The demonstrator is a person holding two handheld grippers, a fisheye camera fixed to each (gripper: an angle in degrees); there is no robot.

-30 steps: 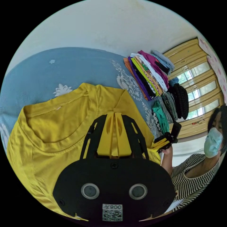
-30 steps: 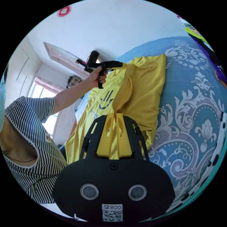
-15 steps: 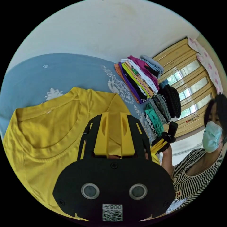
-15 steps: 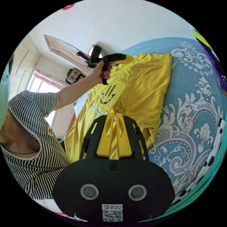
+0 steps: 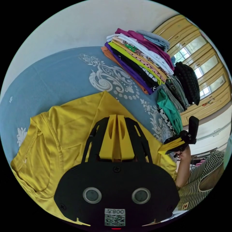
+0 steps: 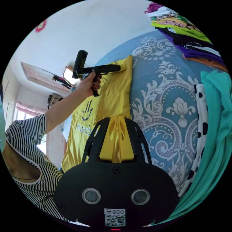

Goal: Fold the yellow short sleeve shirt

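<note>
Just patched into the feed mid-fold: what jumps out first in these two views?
The yellow short sleeve shirt dominates, spread on the blue patterned bedspread, with the left gripper and right gripper each shut on its fabric. Beyond it rises a tall stack of folded clothes in many colours, with a teal garment beside it. In the right gripper view, the person's hand holds the left gripper at the shirt's far end.

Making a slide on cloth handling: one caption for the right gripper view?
Right gripper and left gripper pinch the yellow shirt over a blue patterned bedspread.
</note>
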